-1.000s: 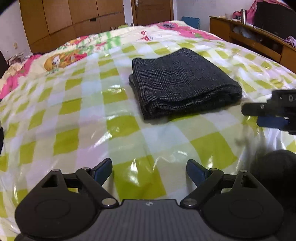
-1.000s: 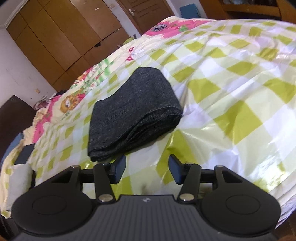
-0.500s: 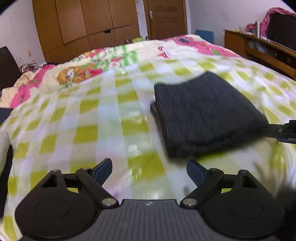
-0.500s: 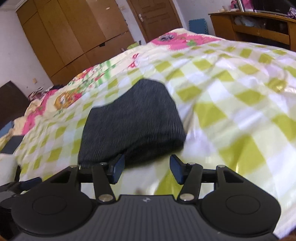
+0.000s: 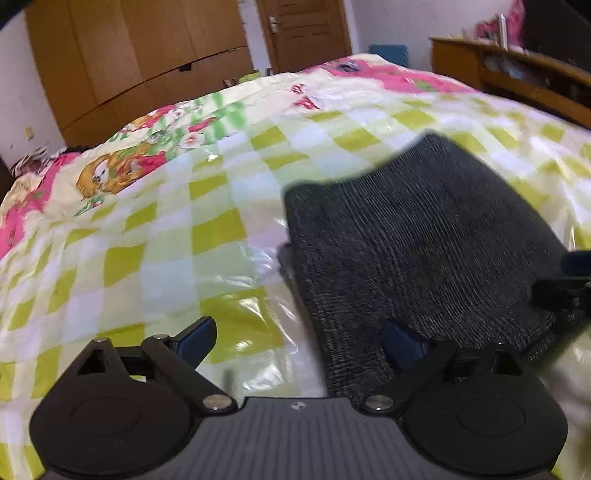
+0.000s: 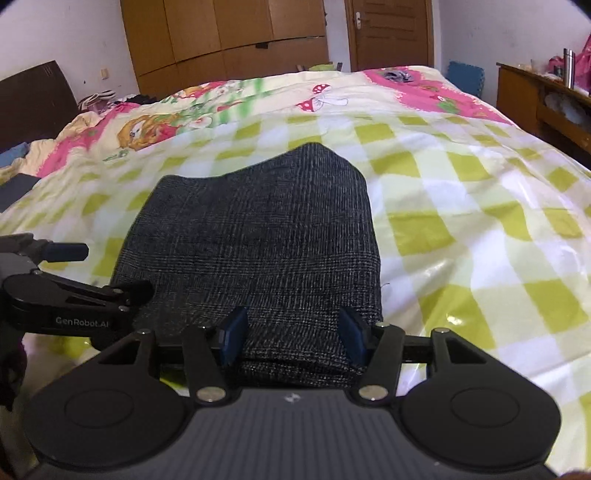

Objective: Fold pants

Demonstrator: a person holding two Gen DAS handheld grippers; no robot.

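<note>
I'm looking at the pants, dark grey, already folded into a thick rectangular stack, lying flat on the bed on its green-and-white checked plastic cover. In the right wrist view the stack's long axis is running away from me, near edge at the tongs and far edge toward the wardrobe and door. The far edge is looking uneven, with one corner peaking further out on the right side. The layered fold edges are showing at the near end.

I'm holding the right tongs open, blue pads either side of the stack's near edge, fabric sitting between them. Can't tell if the pads are touching the cloth. Not pinched shut.

In the left wrist view the pants are sitting to the right of centre, long axis angling away and slightly right; the view is motion-blurred. I'm holding the left tongs wide open: the left finger over bare bed cover, the right finger over the stack's near-left corner. Contact there is not readable through the blur.

Each tool is showing in the other's camera: left tongs coming in from the left edge, tips at the stack's left side; right tongs at the right edge, beside the stack's right side.

A wooden side unit is standing to the right of the bed.
</note>
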